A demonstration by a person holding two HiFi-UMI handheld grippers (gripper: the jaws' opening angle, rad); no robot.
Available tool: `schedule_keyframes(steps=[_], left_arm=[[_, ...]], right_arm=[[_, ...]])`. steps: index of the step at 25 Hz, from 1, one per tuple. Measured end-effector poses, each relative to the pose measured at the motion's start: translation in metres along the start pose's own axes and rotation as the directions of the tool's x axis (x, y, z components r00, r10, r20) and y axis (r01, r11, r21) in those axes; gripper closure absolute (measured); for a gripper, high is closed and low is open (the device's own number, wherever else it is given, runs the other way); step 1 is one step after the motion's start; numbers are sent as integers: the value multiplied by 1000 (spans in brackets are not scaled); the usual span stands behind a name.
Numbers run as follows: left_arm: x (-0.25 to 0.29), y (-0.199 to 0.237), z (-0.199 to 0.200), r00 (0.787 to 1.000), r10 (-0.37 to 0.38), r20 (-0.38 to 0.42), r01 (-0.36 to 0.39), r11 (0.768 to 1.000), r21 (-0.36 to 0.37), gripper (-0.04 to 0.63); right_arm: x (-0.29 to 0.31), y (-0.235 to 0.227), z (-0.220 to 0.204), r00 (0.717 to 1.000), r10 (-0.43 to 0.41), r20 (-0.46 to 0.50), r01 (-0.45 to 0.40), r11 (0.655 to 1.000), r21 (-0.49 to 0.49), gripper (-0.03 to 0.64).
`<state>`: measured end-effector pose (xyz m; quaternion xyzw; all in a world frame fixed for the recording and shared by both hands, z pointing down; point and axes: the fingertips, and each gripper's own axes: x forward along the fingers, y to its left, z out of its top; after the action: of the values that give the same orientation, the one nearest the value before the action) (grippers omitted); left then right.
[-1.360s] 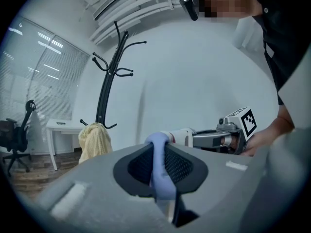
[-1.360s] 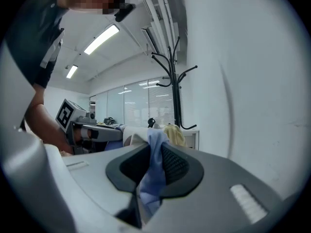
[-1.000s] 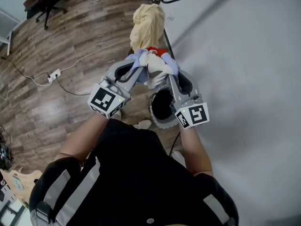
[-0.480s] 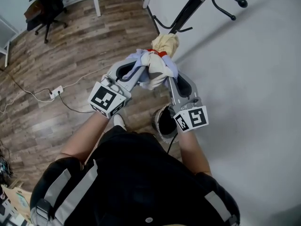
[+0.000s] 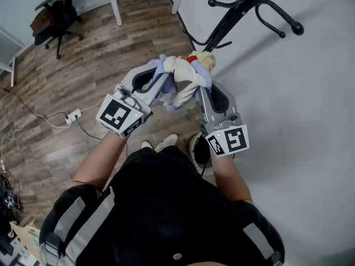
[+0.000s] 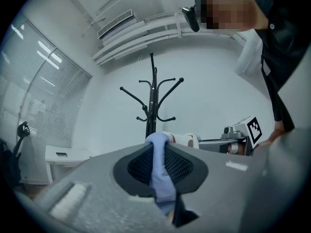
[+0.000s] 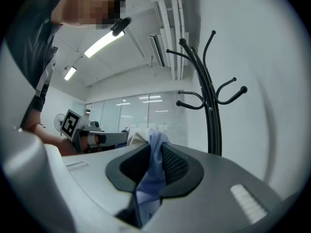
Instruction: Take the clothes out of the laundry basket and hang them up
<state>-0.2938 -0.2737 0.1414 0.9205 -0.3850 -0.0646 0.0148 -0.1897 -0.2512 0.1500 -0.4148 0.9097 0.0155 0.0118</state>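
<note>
A bunched garment (image 5: 183, 82) of lavender and white cloth with a red patch hangs between both grippers at chest height. My left gripper (image 5: 161, 81) is shut on its lavender edge (image 6: 158, 171). On the other side, my right gripper (image 5: 201, 88) is shut on another lavender fold (image 7: 151, 176). The black coat rack (image 5: 244, 10) stands just beyond the garment, its hooks bare (image 6: 153, 101) (image 7: 211, 106). Below my right forearm the round laundry basket (image 5: 195, 148) is mostly hidden.
A white wall (image 5: 310, 121) runs along the right. On the wooden floor at the left lie a power strip with cables (image 5: 72, 115); an office chair (image 5: 52, 18) and a white table leg (image 5: 115, 4) stand further back. My shoes (image 5: 166, 143) are beside the basket.
Both grippers have lifted the garment up and away from the basket toward the coat rack. The rack's hooks have come into the head view and the basket has slid under my arm.
</note>
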Motion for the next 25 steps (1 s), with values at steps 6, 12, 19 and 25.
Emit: schedule_keyframes(steps=[6, 12, 19, 25], left_arm=[[-1, -5, 7, 1000, -12, -1, 12, 1000, 8, 548], [6, -1, 5, 996, -91, 12, 91, 996, -3, 548], [35, -6, -45, 945, -326, 9, 326, 945, 1, 548], [43, 21, -31, 846, -534, 20, 534, 845, -19, 548]], right_arm=[[-2, 4, 5, 999, -16, 31, 15, 999, 39, 554], [-3, 6, 2, 995, -81, 56, 79, 996, 32, 552], [-14, -9, -47, 950, -296, 102, 295, 955, 28, 552], [4, -1, -35, 849, -512, 129, 514, 857, 15, 552]])
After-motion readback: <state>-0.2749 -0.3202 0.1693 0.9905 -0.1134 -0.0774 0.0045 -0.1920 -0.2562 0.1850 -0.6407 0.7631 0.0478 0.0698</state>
